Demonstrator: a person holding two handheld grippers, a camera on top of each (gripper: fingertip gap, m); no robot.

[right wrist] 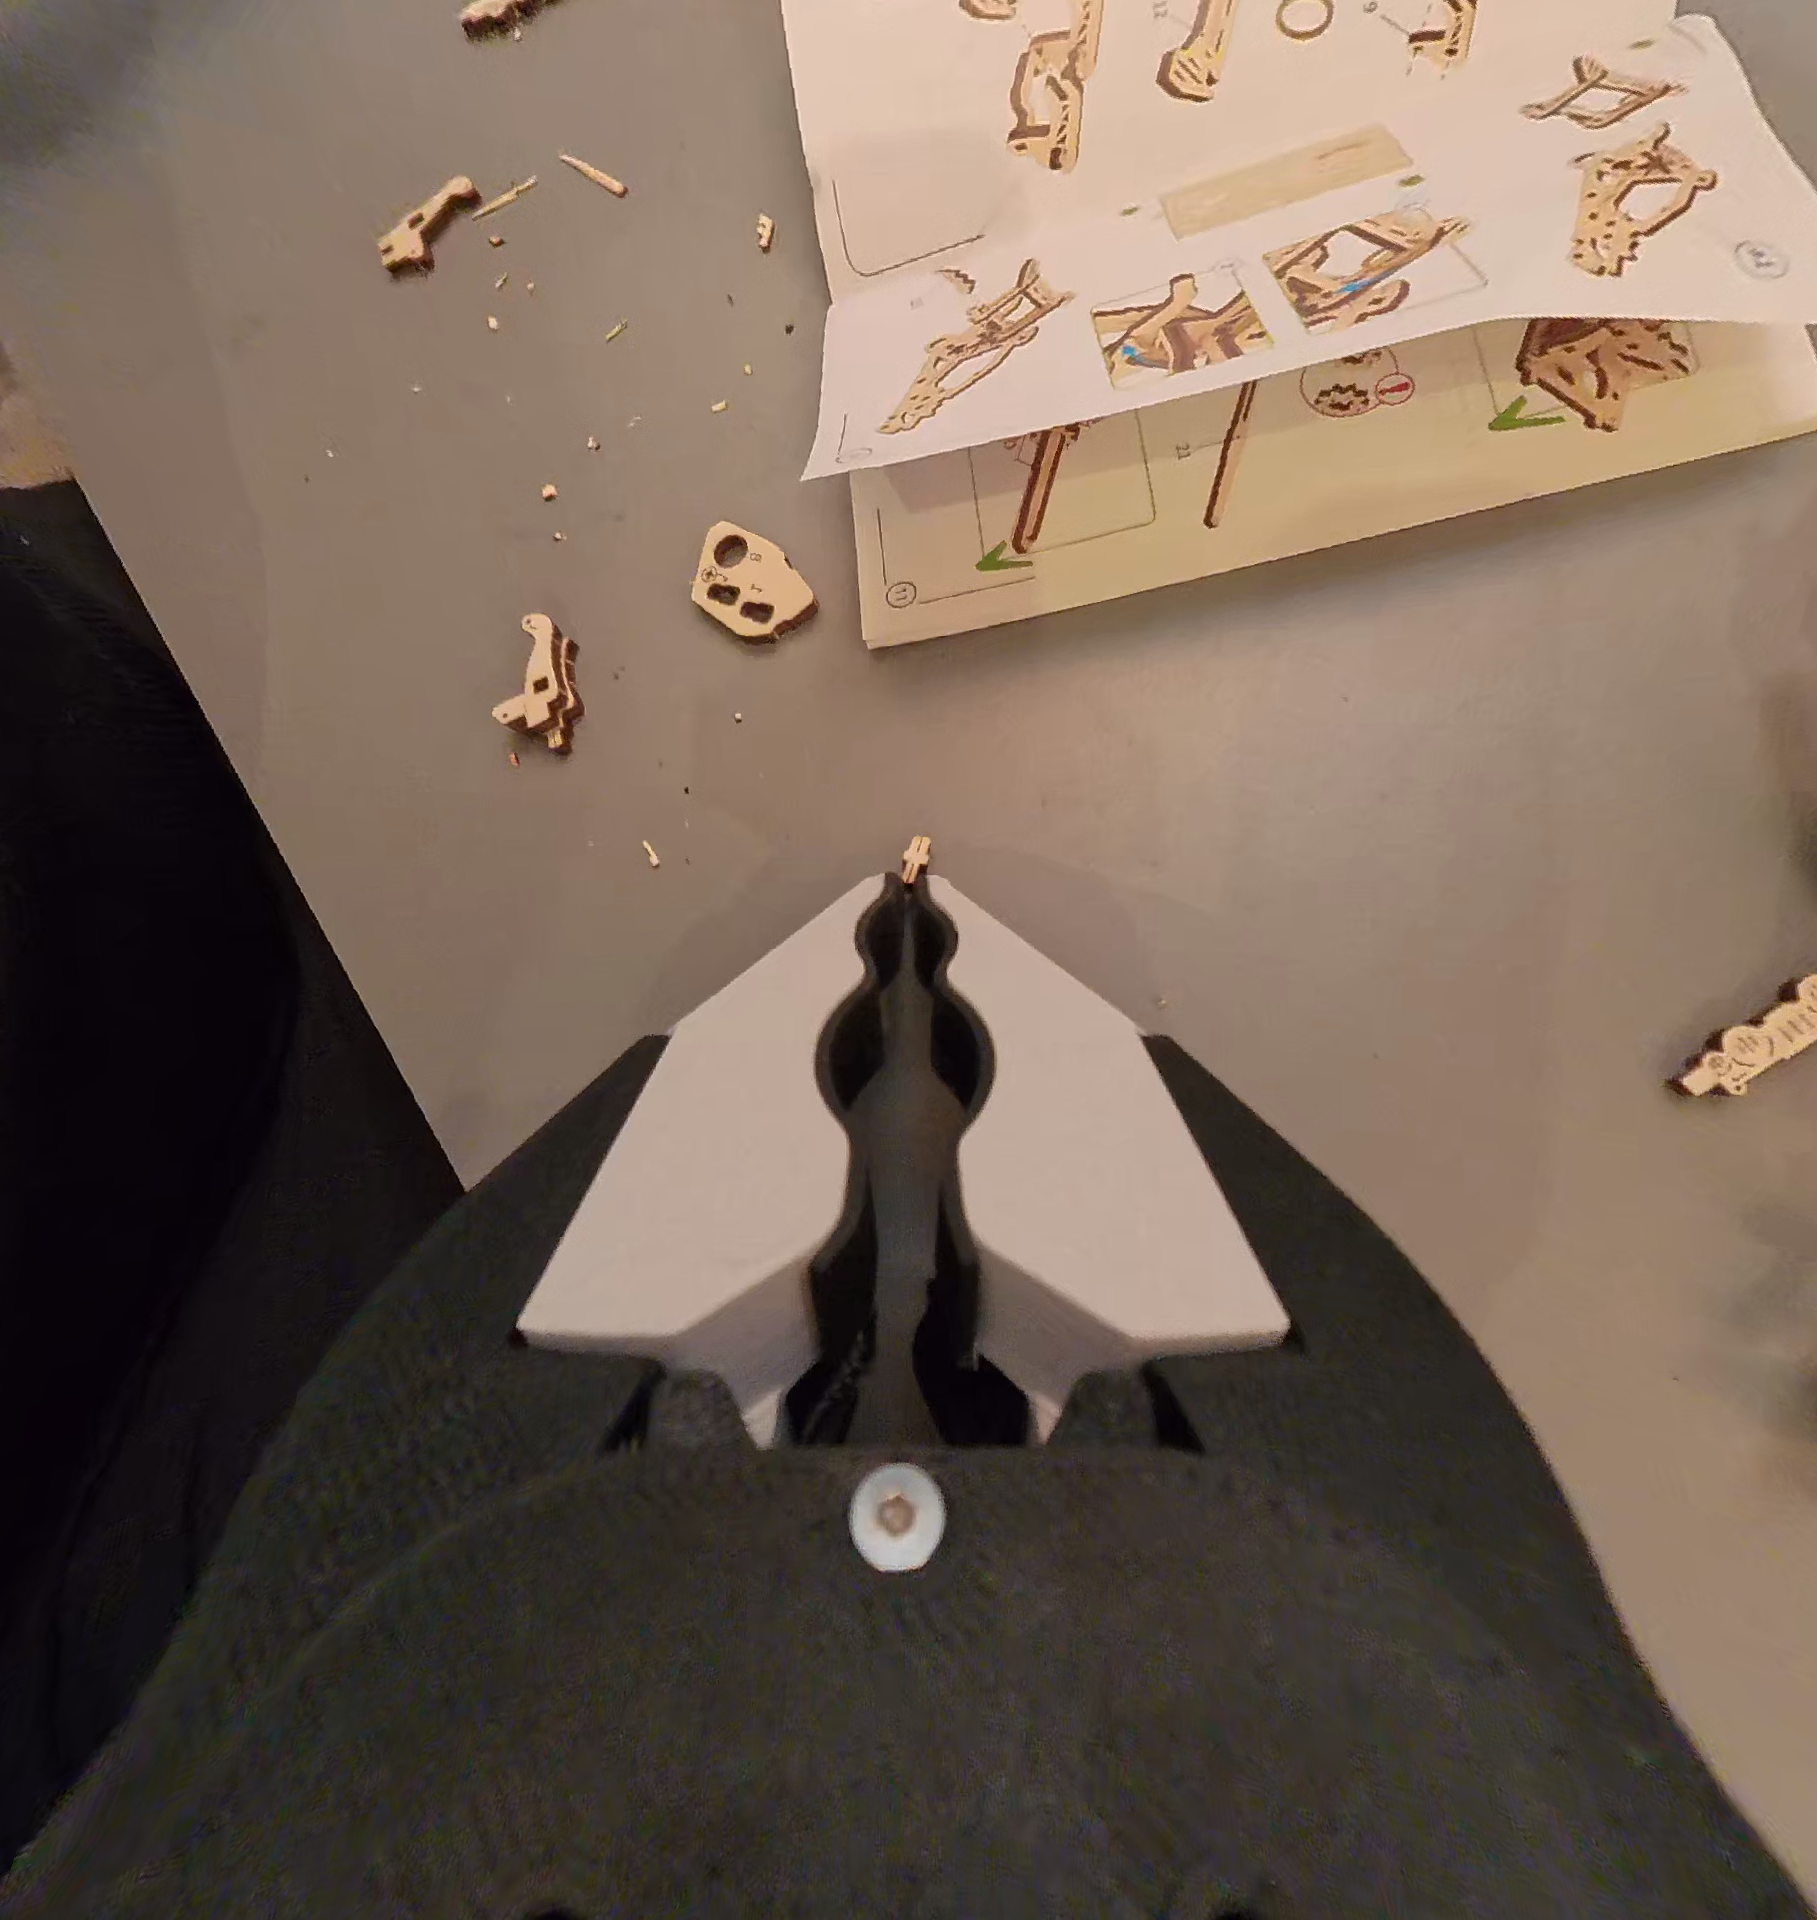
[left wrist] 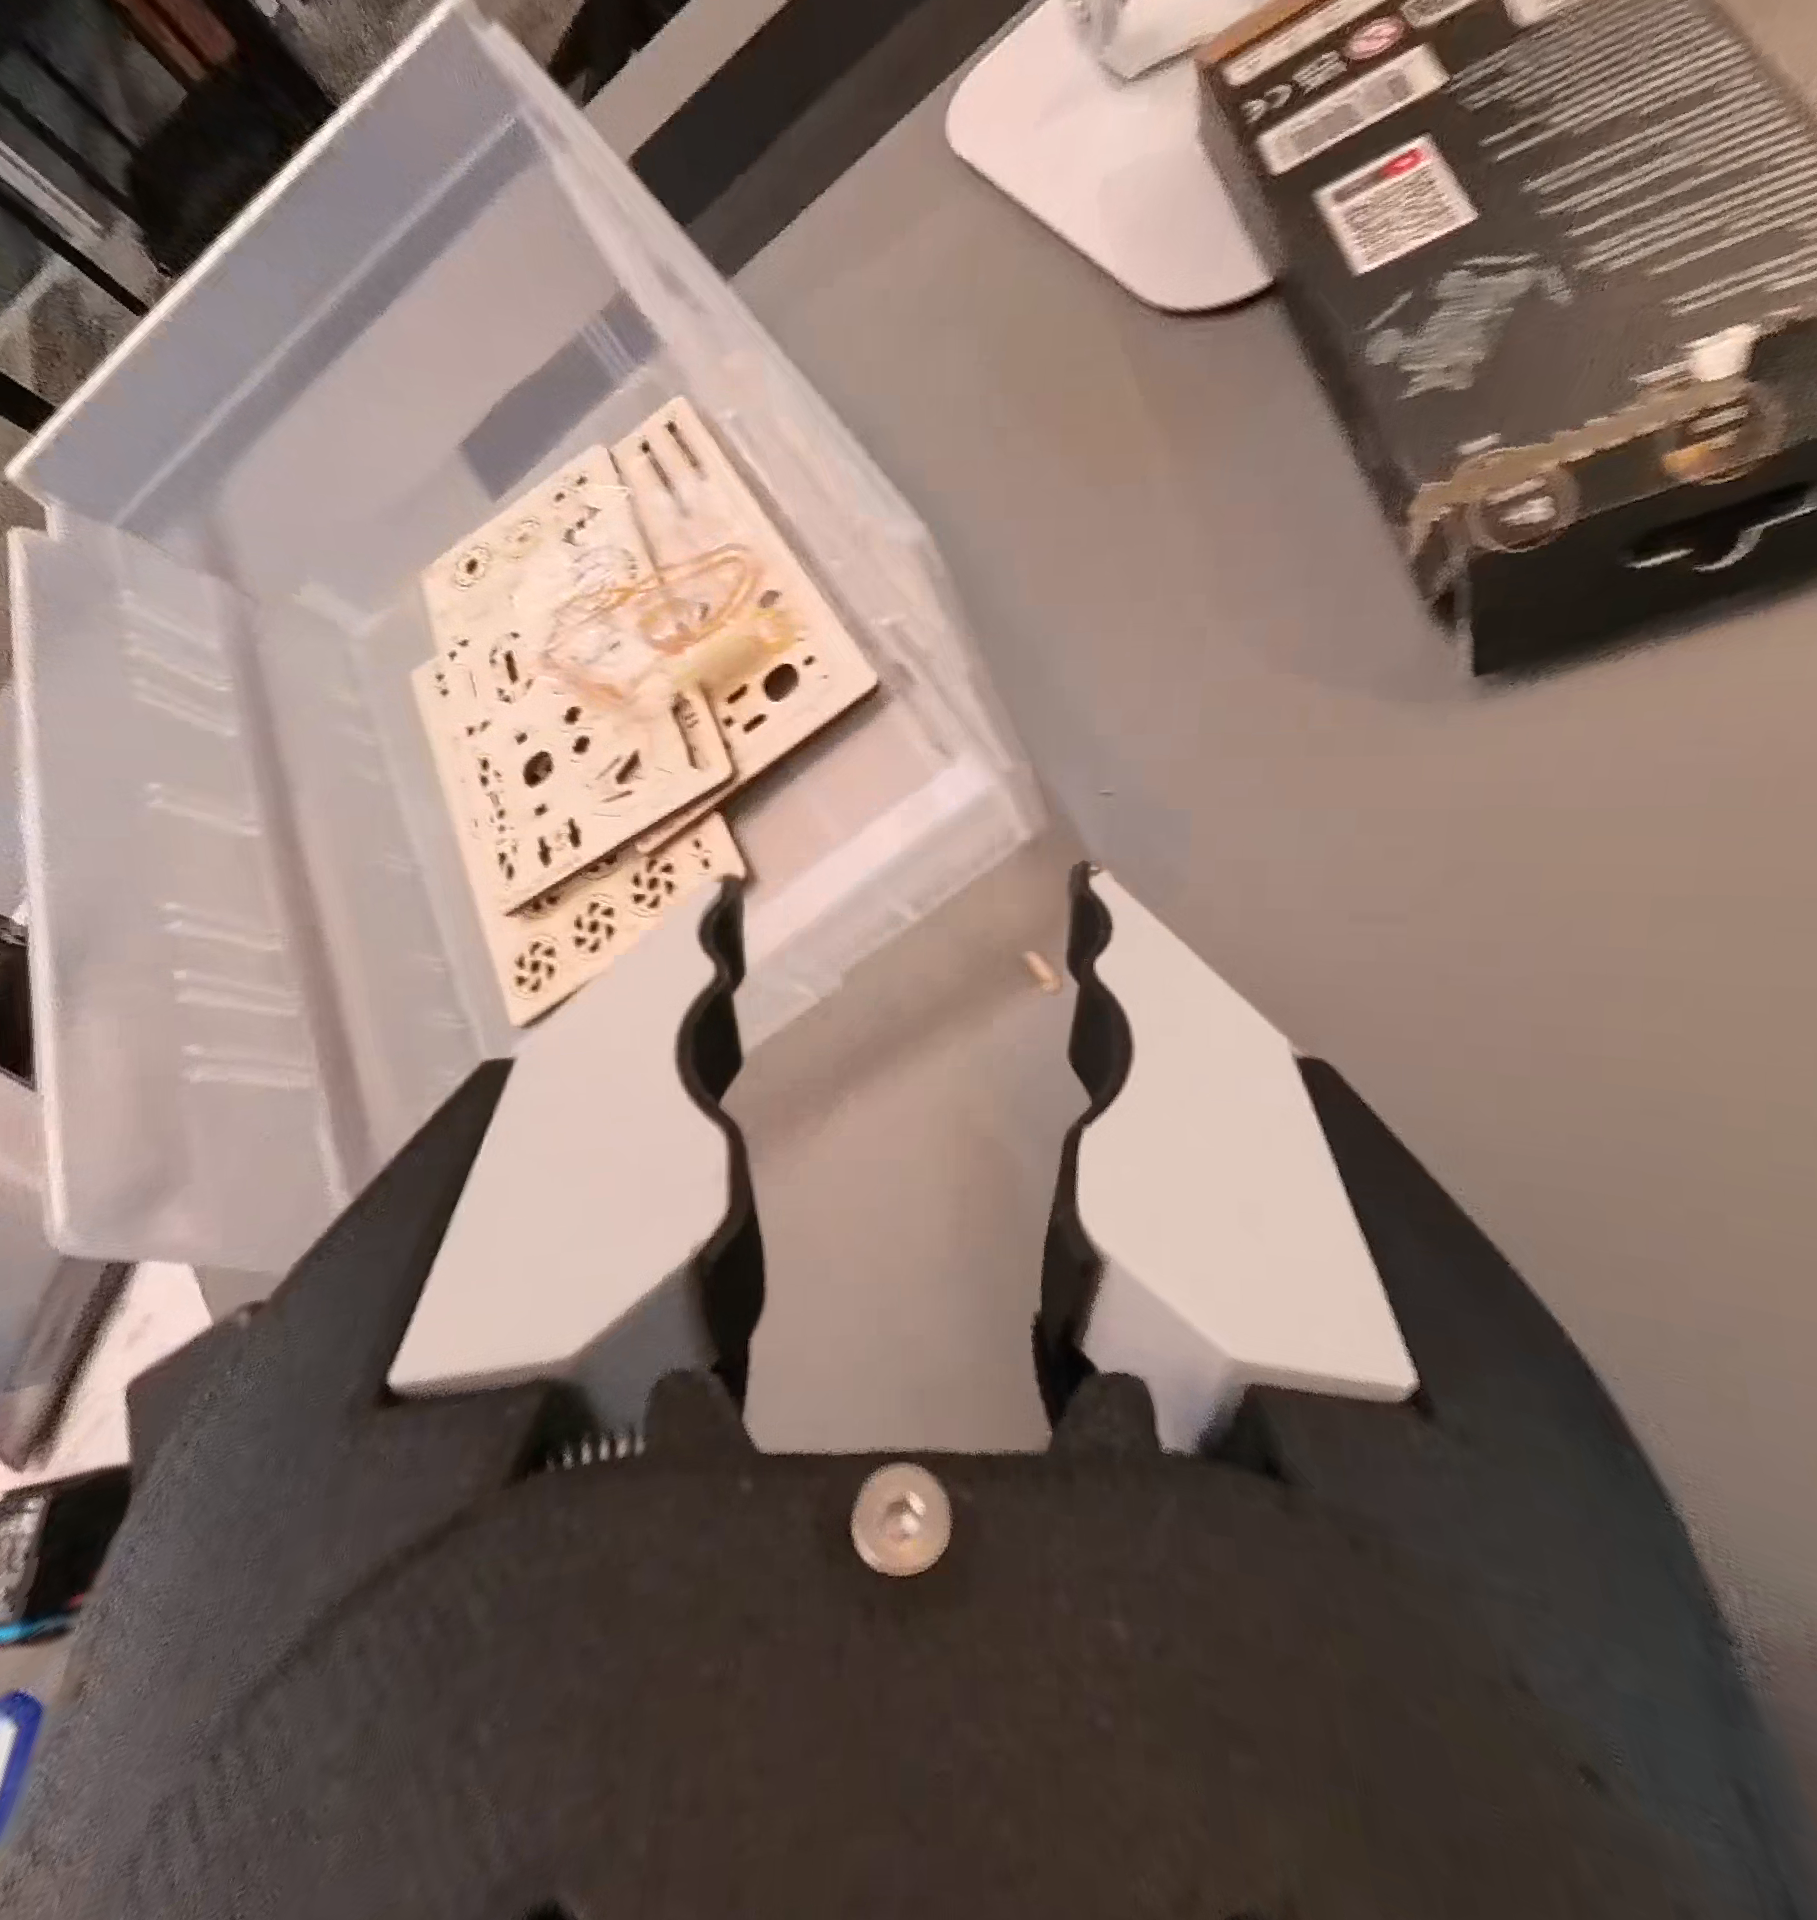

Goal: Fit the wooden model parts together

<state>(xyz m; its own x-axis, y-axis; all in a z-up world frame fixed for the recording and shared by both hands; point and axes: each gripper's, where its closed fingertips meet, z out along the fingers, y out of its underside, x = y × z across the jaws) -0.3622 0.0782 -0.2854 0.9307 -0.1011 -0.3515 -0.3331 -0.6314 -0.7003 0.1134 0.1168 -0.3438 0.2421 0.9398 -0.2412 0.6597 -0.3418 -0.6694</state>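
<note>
My right gripper (right wrist: 912,883) is shut on a tiny wooden peg (right wrist: 916,860) that sticks out past its tips, above the grey table. Loose wooden parts lie ahead and to the left: a flat plate with holes (right wrist: 750,595), a small stacked piece (right wrist: 542,686) and another piece (right wrist: 426,223). A long decorated wooden strip (right wrist: 1777,1034) lies at the right edge. My left gripper (left wrist: 909,883) is open and empty, over the near corner of a clear plastic bin (left wrist: 291,727). Punched wooden sheets (left wrist: 592,717) and rubber bands (left wrist: 665,613) lie in the bin. A small wooden peg (left wrist: 1039,971) lies on the table between the fingers.
An open instruction booklet (right wrist: 1299,312) lies at the far right in the right wrist view. Wood splinters (right wrist: 571,416) are scattered over the table. A black box (left wrist: 1548,312) and a white stand base (left wrist: 1091,177) sit at the far right in the left wrist view. Dark cloth (right wrist: 104,935) borders the table's left edge.
</note>
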